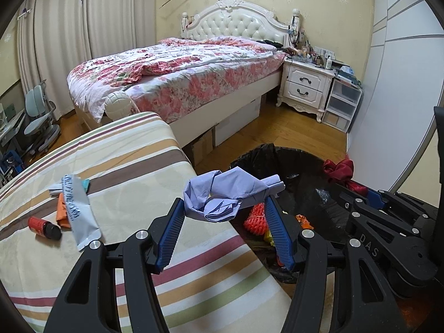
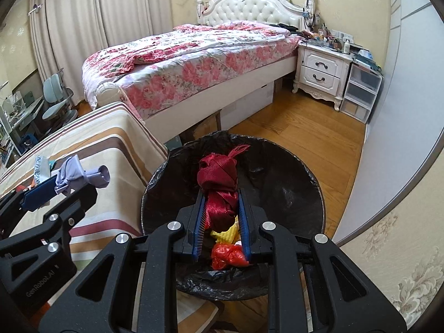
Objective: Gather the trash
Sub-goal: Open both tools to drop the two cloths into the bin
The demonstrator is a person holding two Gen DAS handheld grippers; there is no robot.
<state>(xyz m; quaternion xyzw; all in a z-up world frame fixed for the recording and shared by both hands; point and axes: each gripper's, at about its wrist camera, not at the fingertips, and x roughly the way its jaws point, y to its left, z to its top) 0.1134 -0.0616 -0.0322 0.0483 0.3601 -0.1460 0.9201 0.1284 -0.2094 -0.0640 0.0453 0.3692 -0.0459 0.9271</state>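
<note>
Right gripper [image 2: 222,194] clamped a crumpled dark-red satin ribbon [image 2: 219,177], long axis toward frame top, above the black-lined round bin's rim [image 2: 319,194]. Left gripper [image 1: 224,199] gripped crumpled lilac paper [image 1: 222,194] lying crosswise over the striped table's edge [image 1: 211,194].

Bin [image 2: 313,194] right of striped table [image 1: 133,149], bed [image 1: 177,77] behind, nightstand [image 1: 308,86] right of bed

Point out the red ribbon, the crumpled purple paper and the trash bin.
red ribbon [image 2: 217,172]: right wrist view, its knotted upper bundle.
crumpled purple paper [image 1: 222,194]: left wrist view, its middle fold.
trash bin [image 2: 291,183]: right wrist view, black liner's inner wall.
</note>
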